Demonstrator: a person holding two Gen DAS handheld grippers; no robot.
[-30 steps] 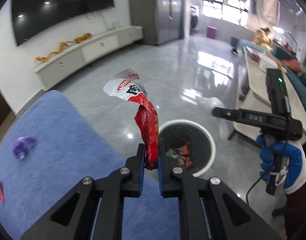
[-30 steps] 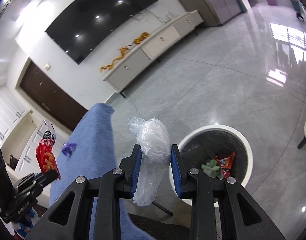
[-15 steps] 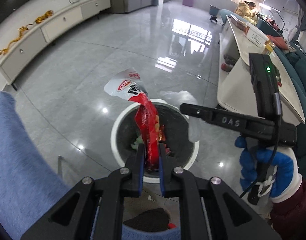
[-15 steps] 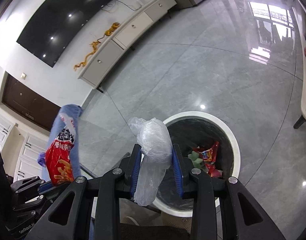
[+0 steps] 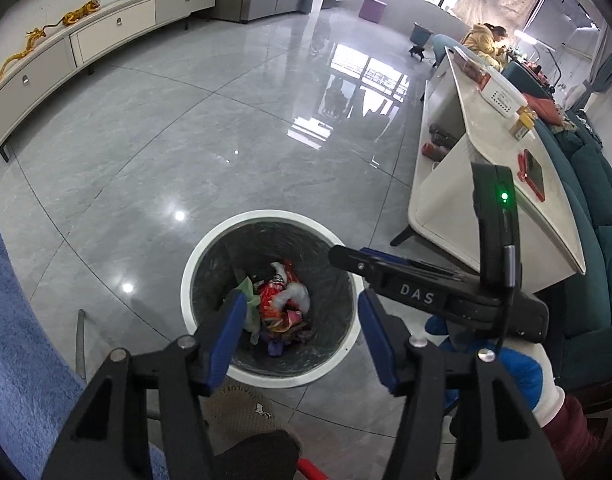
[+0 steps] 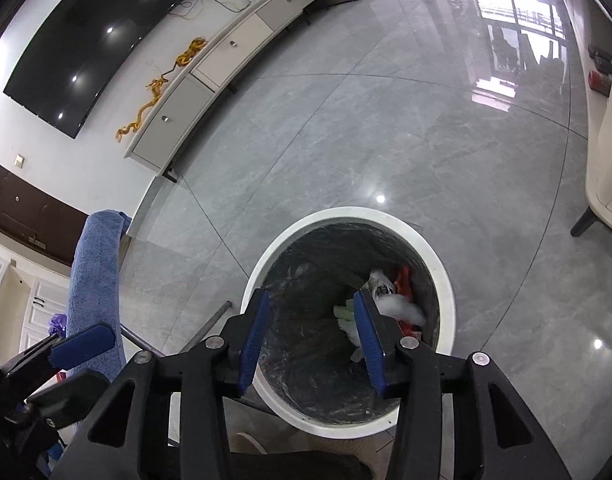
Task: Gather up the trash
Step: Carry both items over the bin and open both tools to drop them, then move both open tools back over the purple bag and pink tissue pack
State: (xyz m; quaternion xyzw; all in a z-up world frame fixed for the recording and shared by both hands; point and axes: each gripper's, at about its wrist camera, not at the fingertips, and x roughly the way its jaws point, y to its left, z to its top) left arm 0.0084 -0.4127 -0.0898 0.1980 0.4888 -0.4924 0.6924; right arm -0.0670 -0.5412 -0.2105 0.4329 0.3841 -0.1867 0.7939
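A white-rimmed trash bin (image 5: 265, 216) with a dark liner stands on the grey floor below both grippers. My left gripper (image 5: 301, 304) hangs over it, jaws opening, with nothing between them. The red snack bag (image 5: 271, 294) lies in the bin among other wrappers. My right gripper (image 6: 310, 298) is also above the bin (image 6: 346, 213), jaws opening and empty. The clear plastic bag (image 6: 402, 308) shows as a white blur inside the bin, just right of the right finger. From the left wrist, the right gripper (image 5: 346, 258) reaches over the bin's right rim.
A blue cloth-covered surface (image 5: 9, 340) lies left of the bin, with a purple wrapper (image 6: 57, 322) on it. A white table (image 5: 486, 152) and a teal sofa (image 5: 598, 240) stand to the right. A slippered foot (image 5: 241, 408) is near the bin.
Both grippers came down over the bin and opened. The red snack bag left the left jaws and the clear plastic bag left the right jaws; both are in the bin.
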